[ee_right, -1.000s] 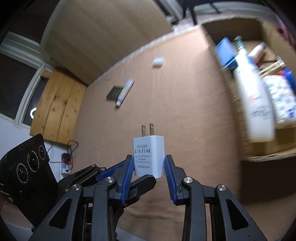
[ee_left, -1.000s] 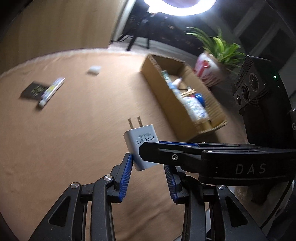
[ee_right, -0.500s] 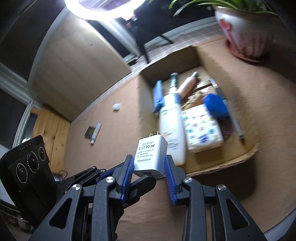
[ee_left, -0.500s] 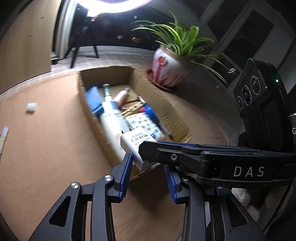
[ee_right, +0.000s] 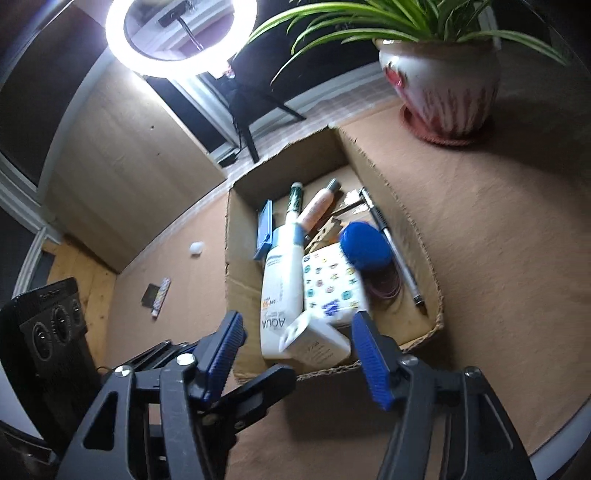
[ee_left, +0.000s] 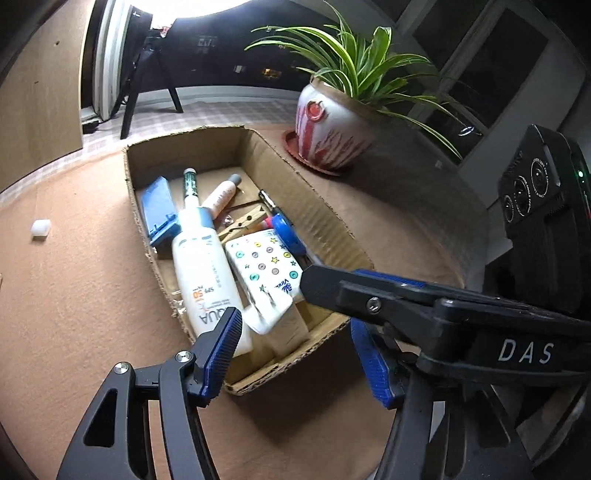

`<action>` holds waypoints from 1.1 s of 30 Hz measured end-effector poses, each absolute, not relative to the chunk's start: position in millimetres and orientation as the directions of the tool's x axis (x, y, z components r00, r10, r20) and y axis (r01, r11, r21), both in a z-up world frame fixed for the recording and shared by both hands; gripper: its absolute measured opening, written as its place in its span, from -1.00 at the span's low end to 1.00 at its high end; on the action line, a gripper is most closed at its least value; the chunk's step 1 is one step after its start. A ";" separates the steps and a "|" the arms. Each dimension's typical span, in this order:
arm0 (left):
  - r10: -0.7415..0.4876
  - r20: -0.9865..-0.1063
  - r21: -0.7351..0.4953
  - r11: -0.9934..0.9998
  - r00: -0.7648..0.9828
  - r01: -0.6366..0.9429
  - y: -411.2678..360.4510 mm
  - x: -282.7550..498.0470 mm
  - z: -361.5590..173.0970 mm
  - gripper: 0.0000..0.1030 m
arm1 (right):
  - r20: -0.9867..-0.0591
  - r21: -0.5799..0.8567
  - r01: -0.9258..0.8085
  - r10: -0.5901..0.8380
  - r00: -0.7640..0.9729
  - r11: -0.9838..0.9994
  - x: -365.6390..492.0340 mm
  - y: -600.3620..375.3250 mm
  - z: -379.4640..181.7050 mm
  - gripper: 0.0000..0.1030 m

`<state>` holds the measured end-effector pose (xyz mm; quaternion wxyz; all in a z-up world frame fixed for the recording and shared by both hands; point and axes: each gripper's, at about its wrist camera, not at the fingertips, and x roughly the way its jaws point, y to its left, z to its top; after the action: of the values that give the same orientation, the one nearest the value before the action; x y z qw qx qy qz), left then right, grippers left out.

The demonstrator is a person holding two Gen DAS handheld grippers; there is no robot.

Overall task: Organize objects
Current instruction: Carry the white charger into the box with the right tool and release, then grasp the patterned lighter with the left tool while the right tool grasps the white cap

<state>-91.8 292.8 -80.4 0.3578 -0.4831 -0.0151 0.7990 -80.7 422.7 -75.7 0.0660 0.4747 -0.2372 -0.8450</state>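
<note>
A white charger plug (ee_right: 314, 341) lies loose at the near end of the cardboard box (ee_right: 406, 210), blurred; it also shows in the left wrist view (ee_left: 267, 314). My right gripper (ee_right: 297, 354) is open just above it, jaws wide apart. My left gripper (ee_left: 299, 349) is open and empty beside it, over the box's near rim (ee_left: 258, 384). The box holds a white sunscreen bottle (ee_left: 201, 269), a patterned tissue pack (ee_left: 264, 260), a blue lid (ee_right: 364, 245), a blue case (ee_left: 159, 210), a pen (ee_right: 395, 251) and a clothes peg (ee_left: 243, 221).
A potted plant (ee_left: 332, 125) stands on the brown table right of the box. A small white piece (ee_left: 40, 229) lies left of the box. A tube and a dark card (ee_right: 157, 295) lie further left. A ring light (ee_right: 181, 33) shines behind.
My right gripper carried the charger plug over the box, then opened; the plug has dropped into the box's near end. The left gripper has also spread wider.
</note>
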 end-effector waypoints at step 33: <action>0.378 -0.832 -0.285 -0.919 -0.406 -0.273 109.5 -112.1 -102.6 0.26 | -0.768 0.480 0.086 -0.466 -0.438 -0.873 -106.8 313.4 -76.5 0.13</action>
<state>-112.1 109.5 -102.6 0.1945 -0.5090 -0.0518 0.8369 -106.8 313.4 -76.5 0.1670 0.5030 -0.1890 -0.8267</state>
